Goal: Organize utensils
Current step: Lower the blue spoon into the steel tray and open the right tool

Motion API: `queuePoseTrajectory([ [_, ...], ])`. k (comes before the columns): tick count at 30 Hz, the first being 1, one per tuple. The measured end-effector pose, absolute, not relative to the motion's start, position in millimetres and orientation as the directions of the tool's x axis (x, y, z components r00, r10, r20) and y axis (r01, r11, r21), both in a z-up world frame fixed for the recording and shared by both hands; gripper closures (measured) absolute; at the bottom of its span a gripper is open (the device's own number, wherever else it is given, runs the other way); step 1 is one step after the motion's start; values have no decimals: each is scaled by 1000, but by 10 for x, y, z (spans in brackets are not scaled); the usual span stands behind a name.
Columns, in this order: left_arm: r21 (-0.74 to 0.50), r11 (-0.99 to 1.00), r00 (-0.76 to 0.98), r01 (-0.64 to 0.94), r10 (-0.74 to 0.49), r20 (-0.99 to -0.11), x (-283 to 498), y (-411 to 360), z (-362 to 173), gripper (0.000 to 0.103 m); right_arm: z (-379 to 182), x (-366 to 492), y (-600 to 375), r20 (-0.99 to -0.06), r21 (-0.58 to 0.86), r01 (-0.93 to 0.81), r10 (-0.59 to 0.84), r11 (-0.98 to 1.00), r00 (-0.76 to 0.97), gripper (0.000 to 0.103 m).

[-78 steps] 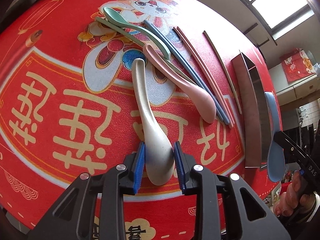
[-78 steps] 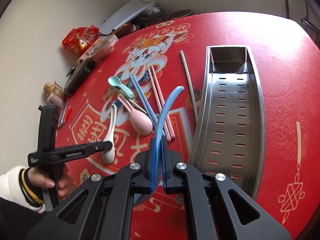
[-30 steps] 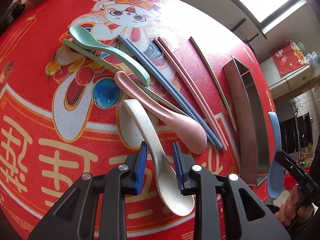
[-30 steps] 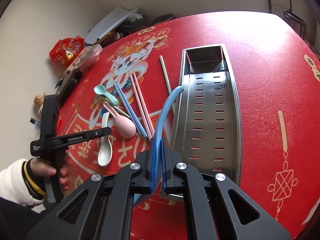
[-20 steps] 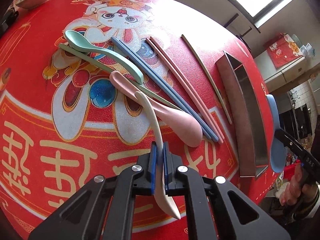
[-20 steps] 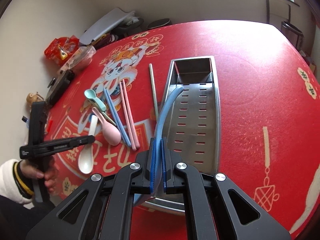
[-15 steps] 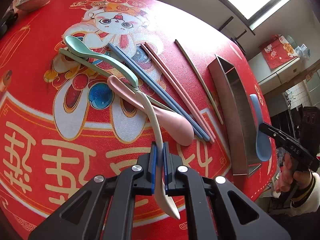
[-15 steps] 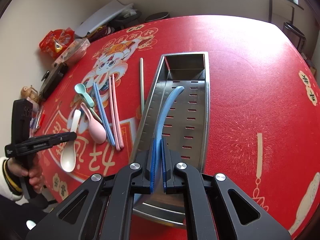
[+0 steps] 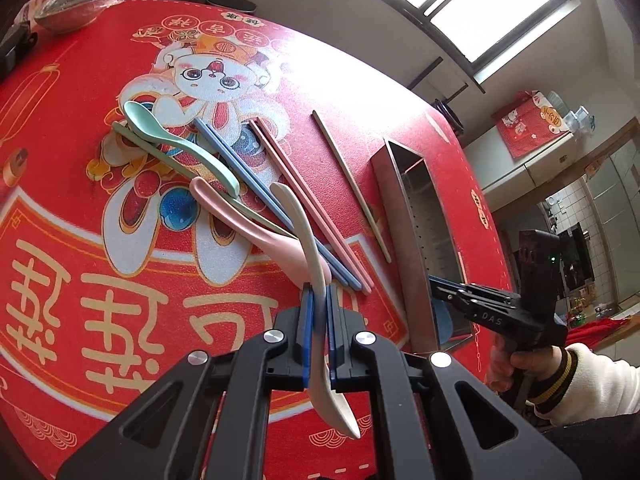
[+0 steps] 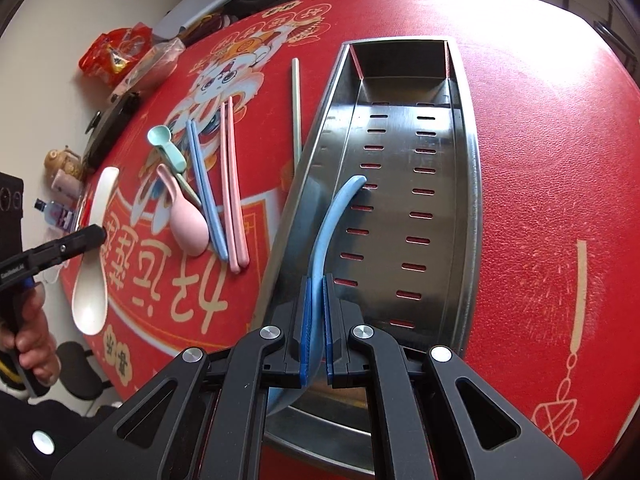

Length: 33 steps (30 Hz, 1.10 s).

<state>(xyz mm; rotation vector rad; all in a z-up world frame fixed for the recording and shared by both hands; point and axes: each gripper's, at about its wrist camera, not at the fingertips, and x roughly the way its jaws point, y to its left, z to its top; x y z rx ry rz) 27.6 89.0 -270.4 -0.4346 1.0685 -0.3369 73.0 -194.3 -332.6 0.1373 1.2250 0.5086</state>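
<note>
1. So, left wrist view: left gripper is clamped on the cream spoon, lifted clear of the red mat. Next it has to travel right to the steel tray.
2. Right wrist view: right gripper pinches the blue spoon low over the tray floor, handle tip far; I'd say it just needs letting go.

The long metal tray is bare at its far end. Left of it, chopsticks and spoons crowd the red mat.
</note>
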Motion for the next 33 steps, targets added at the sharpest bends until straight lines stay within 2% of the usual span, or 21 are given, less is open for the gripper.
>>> queuePoseTrajectory([
  [12, -496, 865, 455, 79, -474, -754, 243, 768, -2573, 97, -3382, 725, -1938, -877, 365, -285, 430, 886, 215, 96],
  [18, -484, 868, 470, 107, -474, -745, 255, 664, -2422, 97, -3303, 719, -2011, -883, 332, -259, 395, 907, 254, 96],
  [25, -464, 872, 472, 155, -478, -741, 263, 400, -2301, 97, -3004, 627, -2206, -845, 335, -249, 407, 909, 348, 95],
  [27, -459, 872, 469, 166, -480, -742, 273, 303, -2282, 97, -2906, 577, -2276, -832, 335, -251, 410, 908, 375, 90],
  [28, -457, 873, 466, 172, -480, -743, 280, 249, -2278, 97, -2854, 544, -2311, -825, 328, -255, 407, 910, 393, 77],
  [29, -454, 873, 463, 177, -480, -745, 280, 193, -2274, 97, -2803, 514, -2354, -818, 317, -258, 401, 913, 412, 56],
  [30, -451, 874, 460, 182, -481, -747, 287, 135, -2278, 97, -2749, 485, -2403, -810, 308, -259, 395, 915, 433, 49],
  [33, -444, 875, 445, 195, -482, -755, 302, -51, -2308, 97, -2645, 436, -2542, -793, 303, -268, 398, 915, 461, 48],
])
